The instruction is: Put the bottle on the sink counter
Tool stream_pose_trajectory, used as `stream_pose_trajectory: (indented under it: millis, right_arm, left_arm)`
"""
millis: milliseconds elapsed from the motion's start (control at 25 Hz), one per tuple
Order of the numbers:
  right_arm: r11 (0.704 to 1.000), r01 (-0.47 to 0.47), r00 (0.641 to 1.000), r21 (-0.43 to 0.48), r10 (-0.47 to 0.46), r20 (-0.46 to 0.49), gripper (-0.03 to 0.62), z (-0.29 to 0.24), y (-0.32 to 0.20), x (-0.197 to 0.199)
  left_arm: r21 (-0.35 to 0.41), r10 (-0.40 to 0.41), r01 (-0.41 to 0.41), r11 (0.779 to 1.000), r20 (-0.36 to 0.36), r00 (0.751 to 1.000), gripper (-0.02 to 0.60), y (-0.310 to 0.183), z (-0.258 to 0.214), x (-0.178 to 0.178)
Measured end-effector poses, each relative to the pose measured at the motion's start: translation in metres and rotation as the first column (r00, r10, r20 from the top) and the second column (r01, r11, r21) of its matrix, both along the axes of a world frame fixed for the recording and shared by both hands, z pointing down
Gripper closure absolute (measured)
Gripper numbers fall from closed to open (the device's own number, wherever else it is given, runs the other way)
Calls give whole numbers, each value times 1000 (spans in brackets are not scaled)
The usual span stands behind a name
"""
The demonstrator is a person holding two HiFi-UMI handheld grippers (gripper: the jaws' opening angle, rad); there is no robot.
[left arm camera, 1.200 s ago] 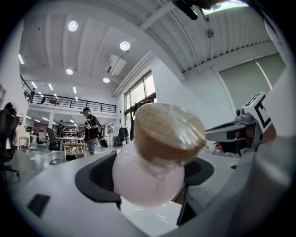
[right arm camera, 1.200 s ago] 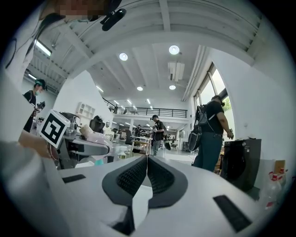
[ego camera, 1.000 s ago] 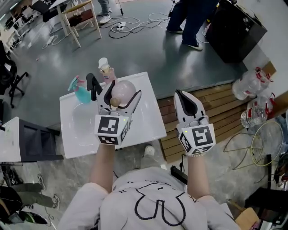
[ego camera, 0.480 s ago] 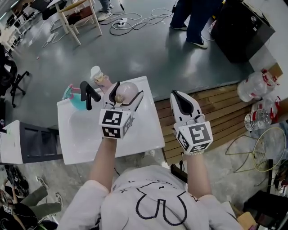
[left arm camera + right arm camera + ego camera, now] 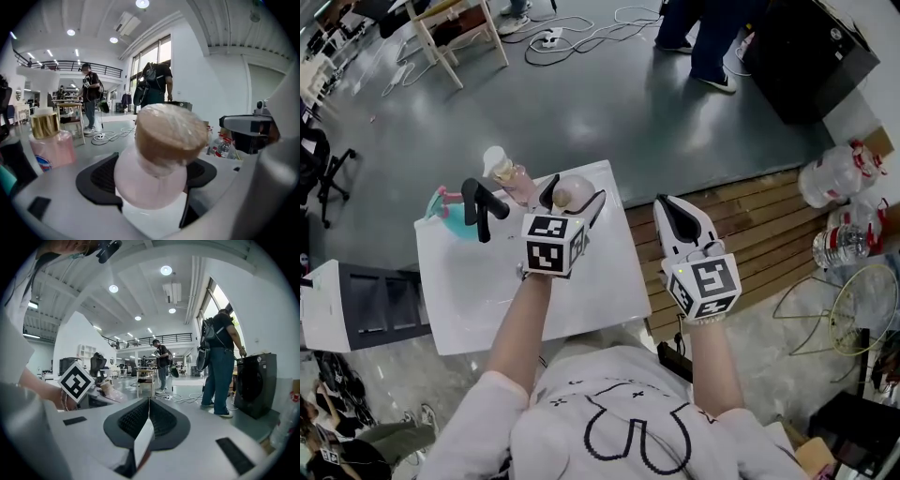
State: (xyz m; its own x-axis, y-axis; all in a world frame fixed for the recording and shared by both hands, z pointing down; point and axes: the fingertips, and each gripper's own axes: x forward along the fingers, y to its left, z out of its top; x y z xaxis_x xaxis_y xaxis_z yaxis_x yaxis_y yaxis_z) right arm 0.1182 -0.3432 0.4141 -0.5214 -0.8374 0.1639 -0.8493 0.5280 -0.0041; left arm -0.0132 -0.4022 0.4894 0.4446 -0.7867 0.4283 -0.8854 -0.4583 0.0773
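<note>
The bottle (image 5: 572, 190) sat between the jaws of the left gripper (image 5: 574, 199), at the back right corner of the sink counter (image 5: 614, 281) (whether it touched the top could not be told). Just left of it stood a pump bottle (image 5: 508, 172), then the faucet (image 5: 478, 206) behind the basin (image 5: 469, 270), and a spray bottle (image 5: 445, 208) at the far left edge. The right gripper (image 5: 671, 208), jaws together, hung off the counter's right side, above the wooden slats (image 5: 769, 248). Water jugs (image 5: 834, 178) lay further right, and a person (image 5: 703, 37) stood on the floor beyond the counter.
</note>
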Motion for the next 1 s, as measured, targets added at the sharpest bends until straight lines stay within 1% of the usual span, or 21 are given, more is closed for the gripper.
stream_pose_trajectory:
  millis: [120, 240, 480, 600, 1000]
  right_arm:
    - [1000, -8, 1000, -26, 8, 2, 565, 11, -6, -4]
    - [998, -19, 1000, -57, 19, 2, 565, 23, -9, -5]
    - [994, -31, 1000, -102, 31, 2, 565, 39, -14, -4]
    - [993, -38, 999, -112, 39, 5, 565, 44, -18, -3]
    - [988, -47, 999, -148, 48, 7, 565, 56, -24, -5]
  left_arm:
    - [-49, 29, -29, 998, 10, 1000, 178, -8, 16, 4]
    - [-96, 50, -50, 994, 1, 999, 178, -15, 32, 9]
    - [-180, 58, -49, 982, 42, 997, 178, -31, 58, 12]
    - [-217, 70, -60, 974, 37, 997, 178, -35, 72, 14]
    - [-310, 78, -50, 949, 78, 994, 178, -49, 108, 13]
